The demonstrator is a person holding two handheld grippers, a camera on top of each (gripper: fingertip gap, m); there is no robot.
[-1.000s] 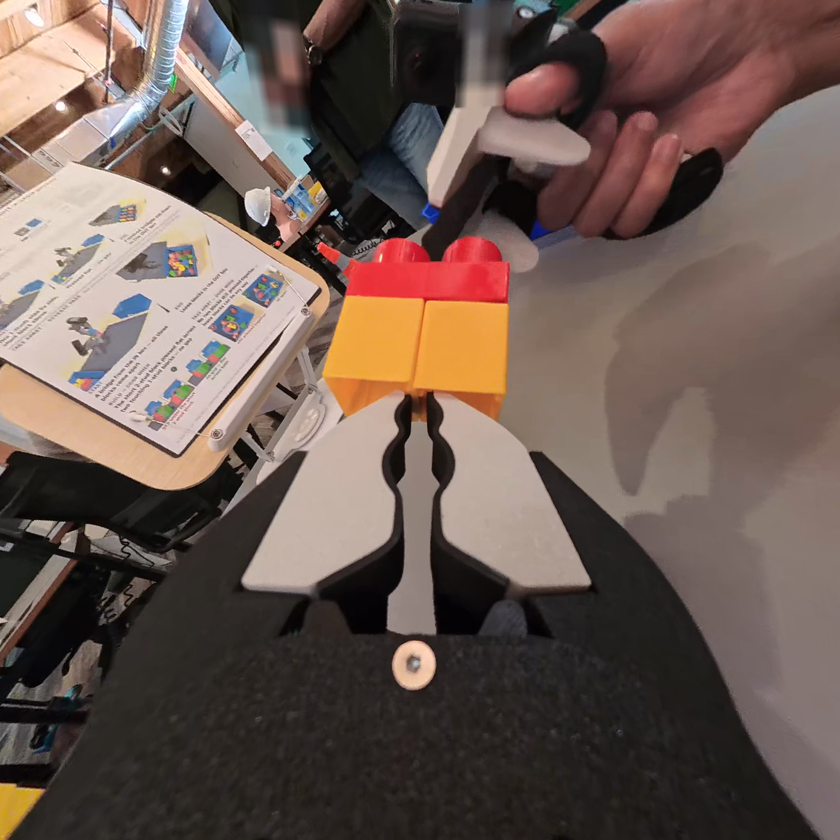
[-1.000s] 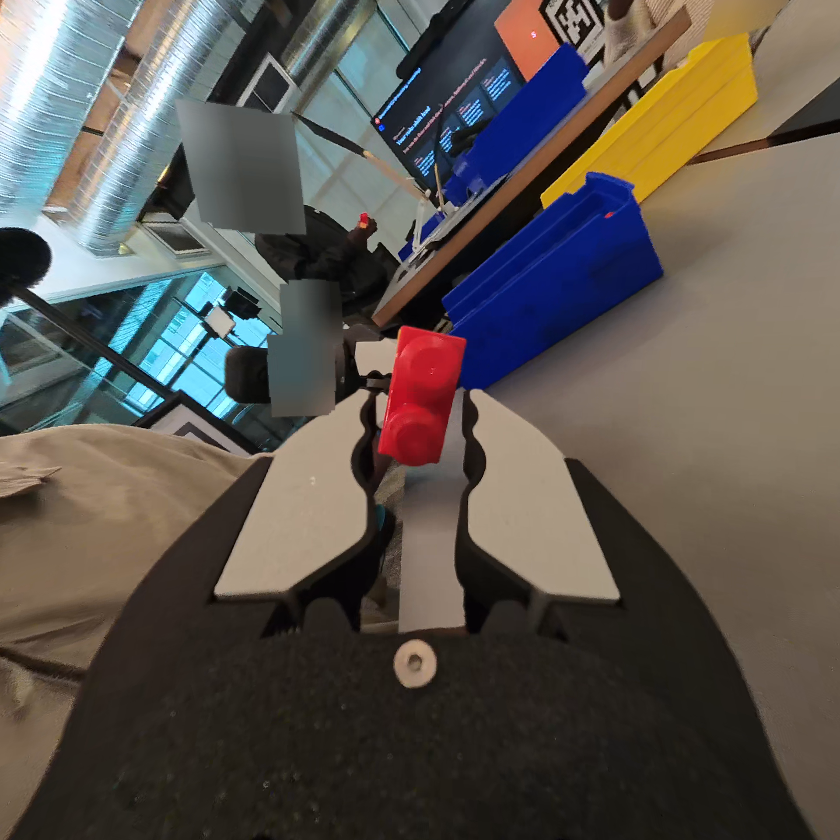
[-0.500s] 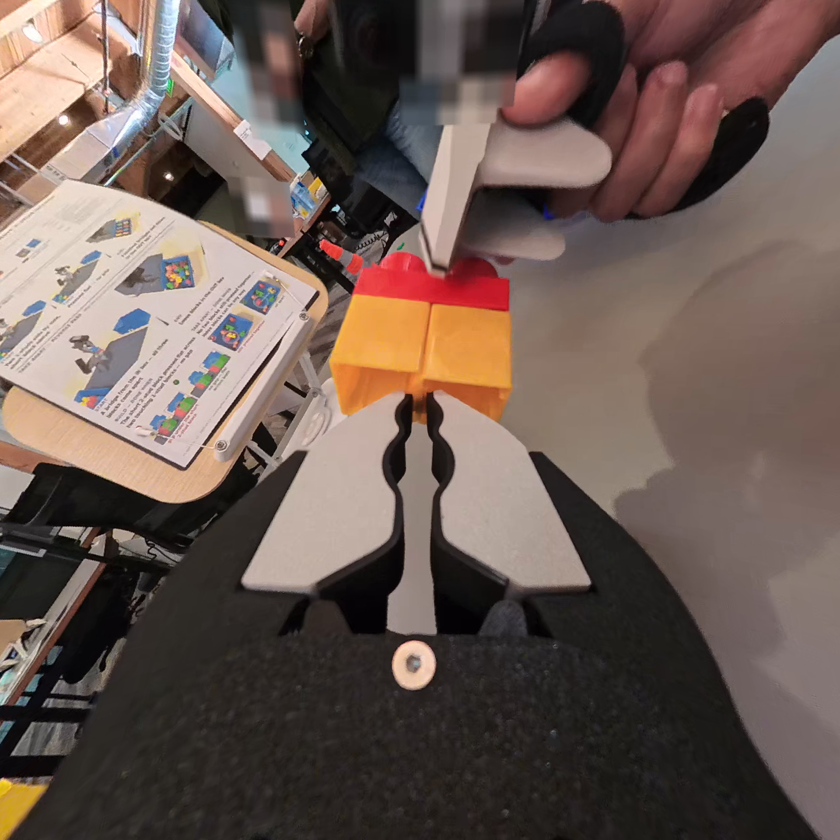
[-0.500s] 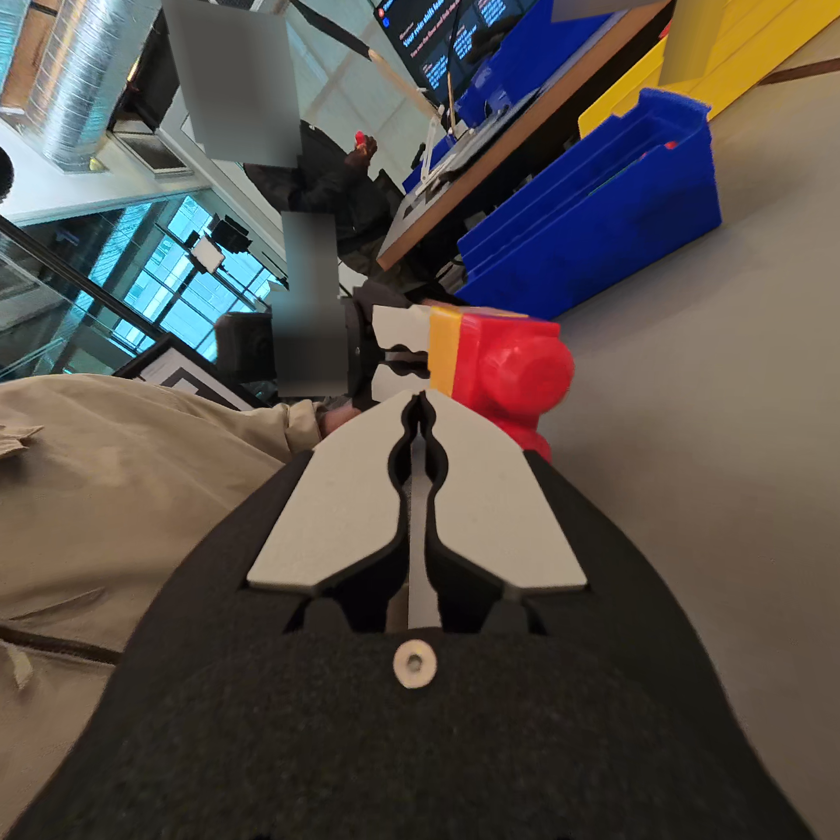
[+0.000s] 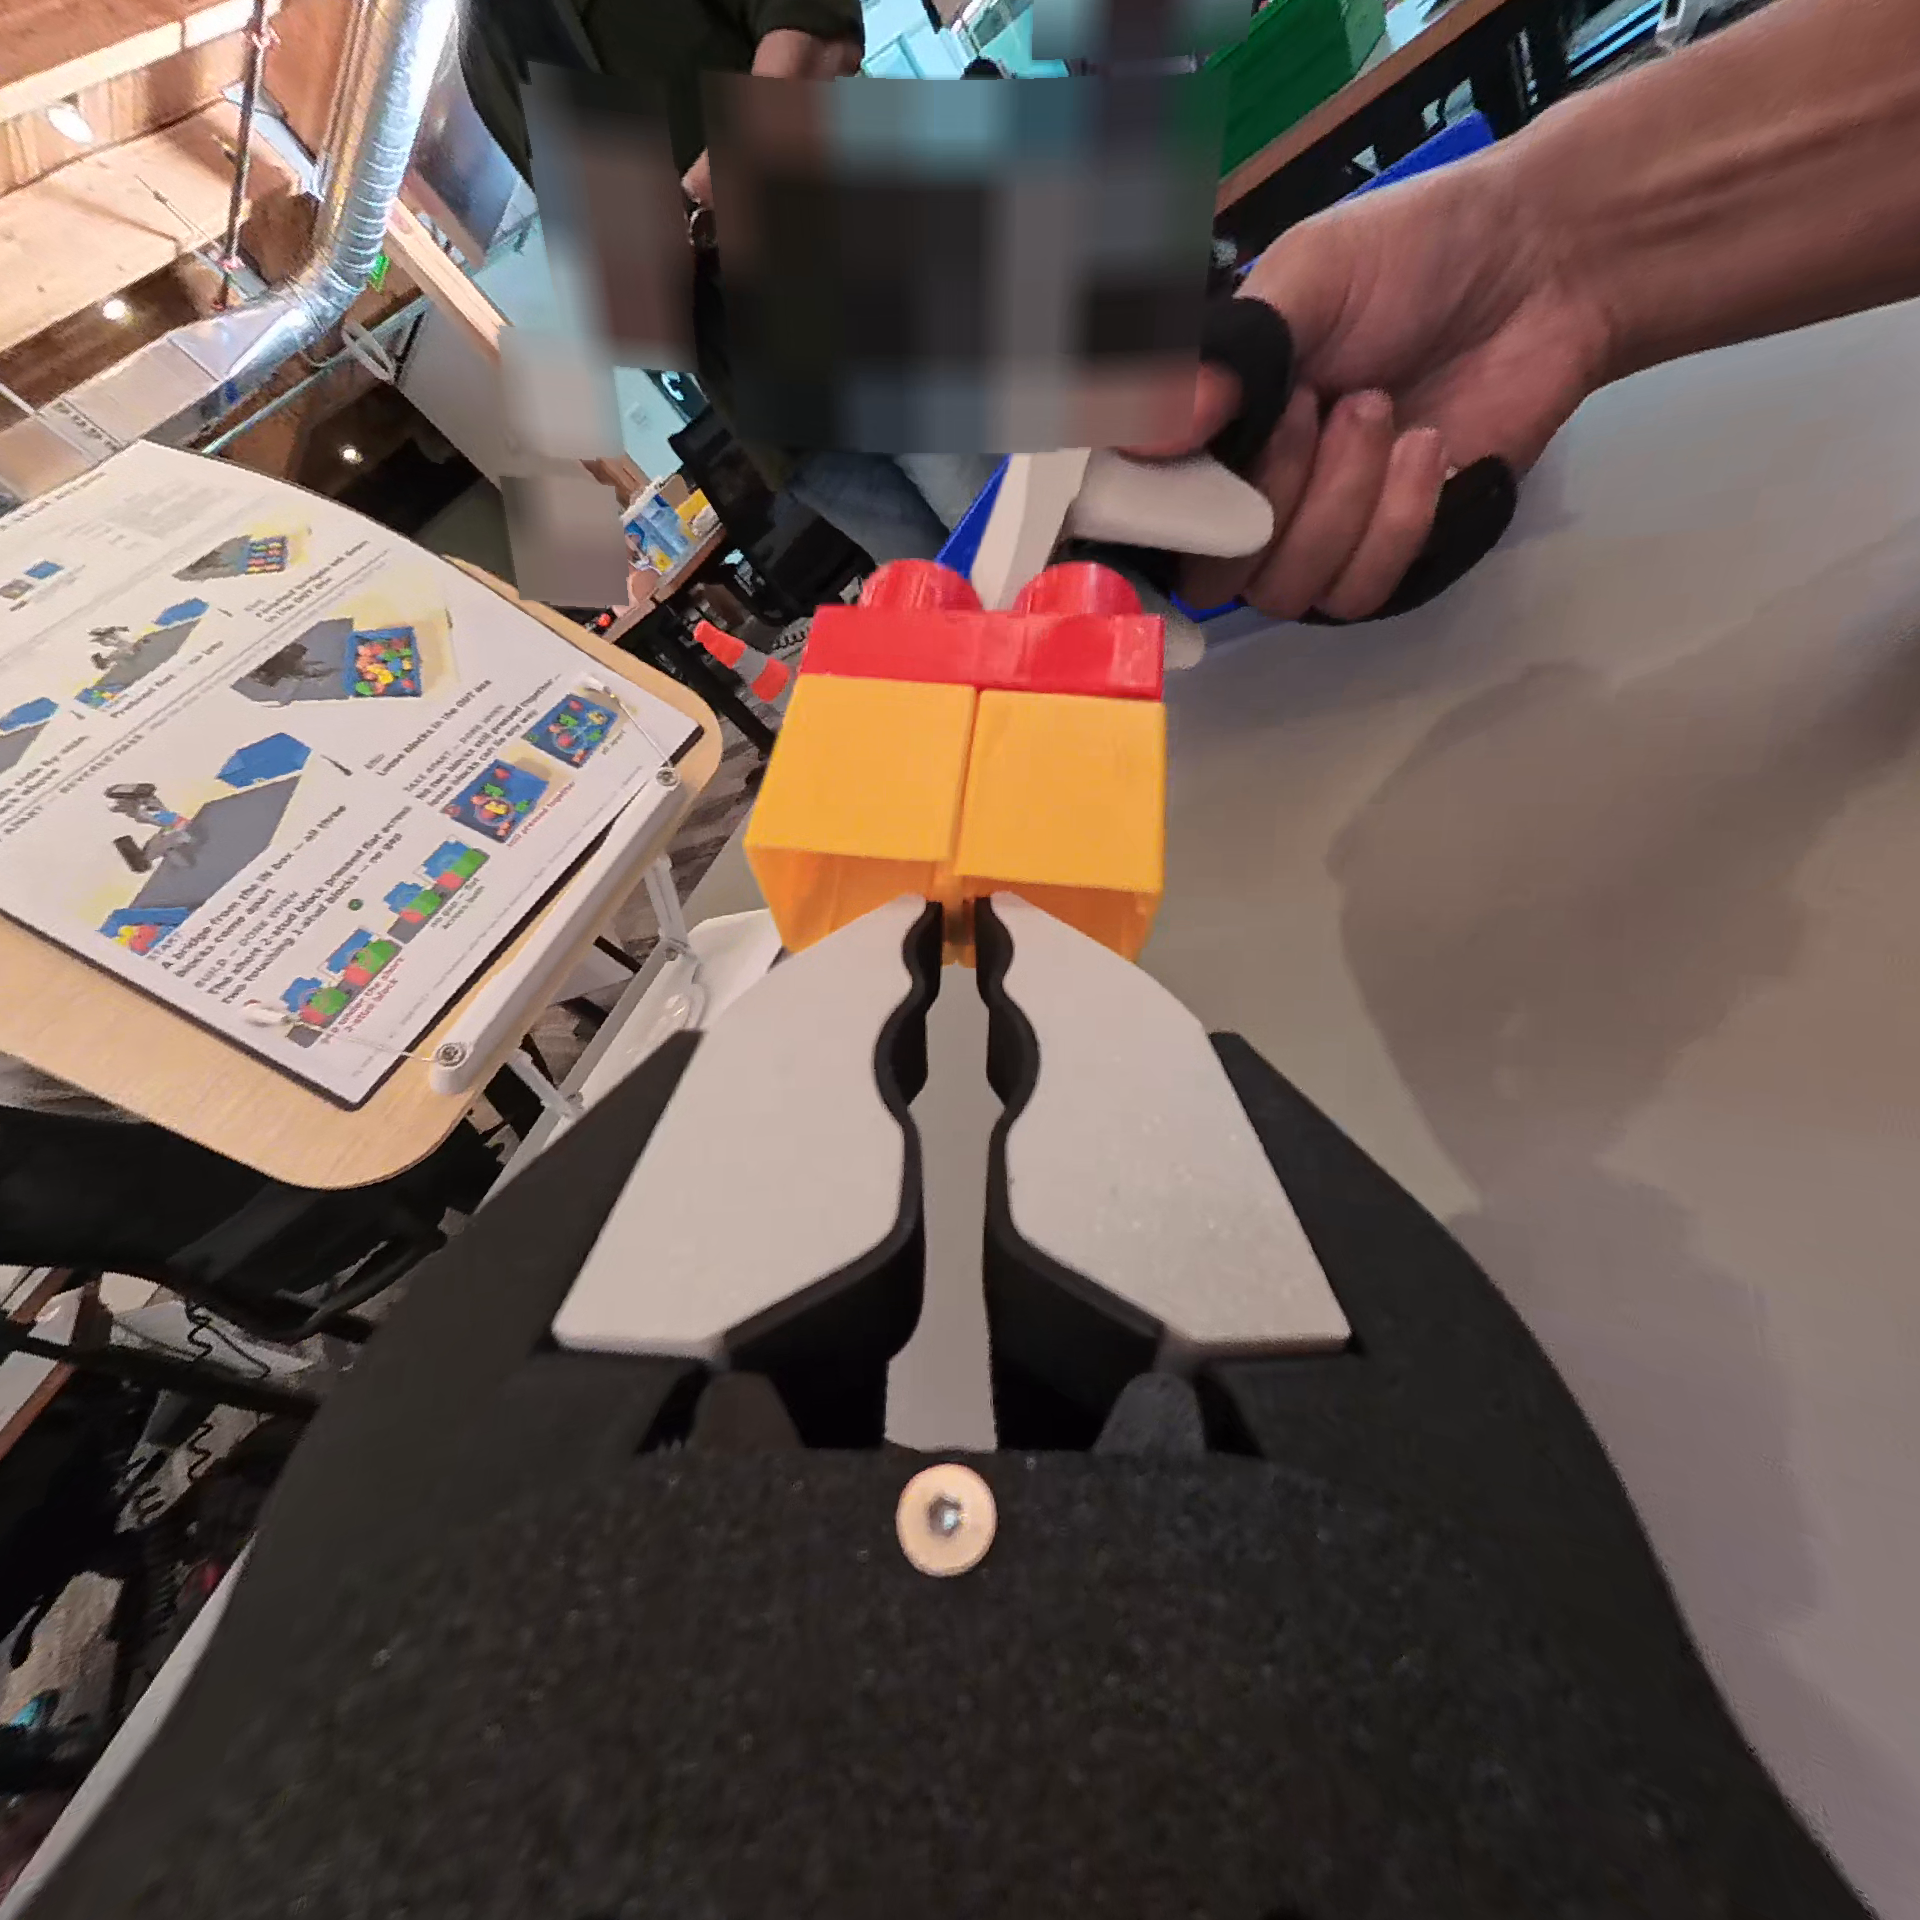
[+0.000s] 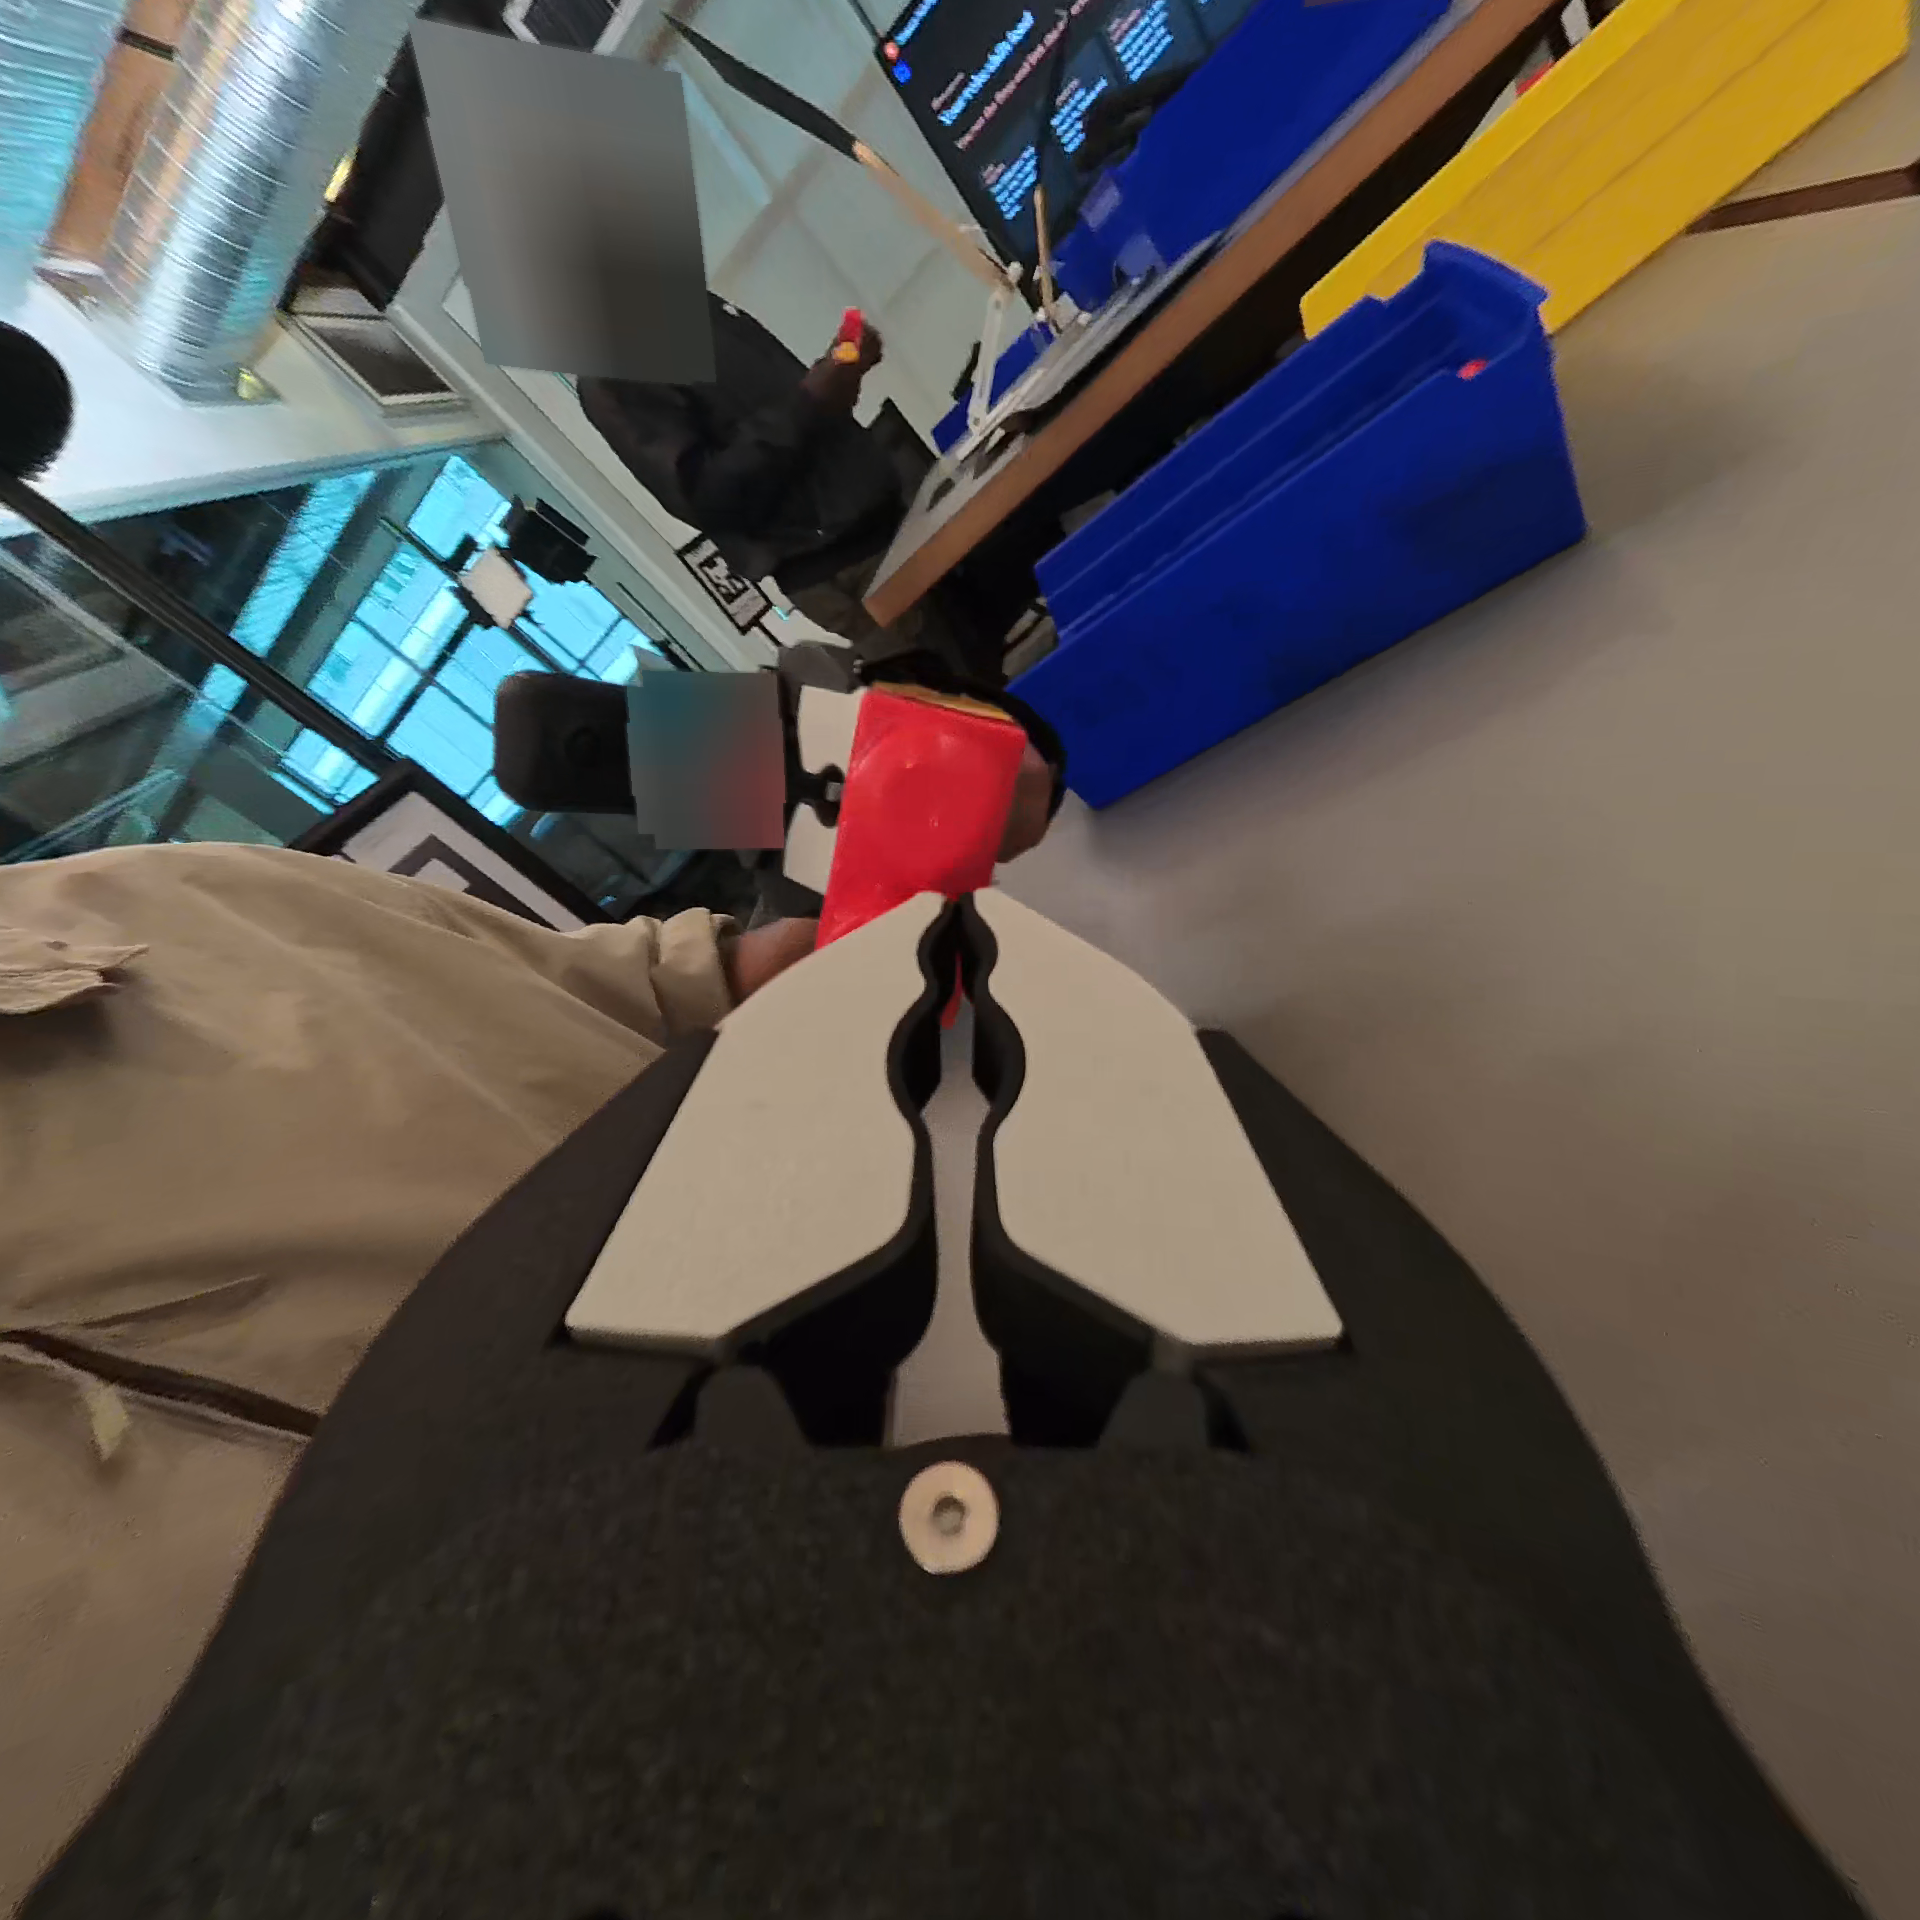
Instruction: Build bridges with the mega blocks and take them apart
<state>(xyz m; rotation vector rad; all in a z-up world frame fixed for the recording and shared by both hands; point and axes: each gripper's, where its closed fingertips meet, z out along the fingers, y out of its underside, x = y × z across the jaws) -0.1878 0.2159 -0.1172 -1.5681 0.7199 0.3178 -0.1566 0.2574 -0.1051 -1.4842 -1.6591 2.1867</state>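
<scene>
The bridge was held in the air above the grey table (image 5: 1558, 935), between the two grippers. Its red block (image 5: 987, 649) was laid crosswise over two yellow blocks (image 5: 956, 790), studs pointing away from the left gripper (image 5: 958, 914), whose fingers were closed on the yellow blocks' lower edges. The right gripper (image 6: 958, 914) was clamped on the red block (image 6: 914, 810) from the stud side. A printed instruction sheet (image 5: 281, 748) was seen on a wooden stand. A blue bin (image 6: 1330, 551) was seen on the table; inside it only a small red piece (image 6: 1473, 368) could be made out.
</scene>
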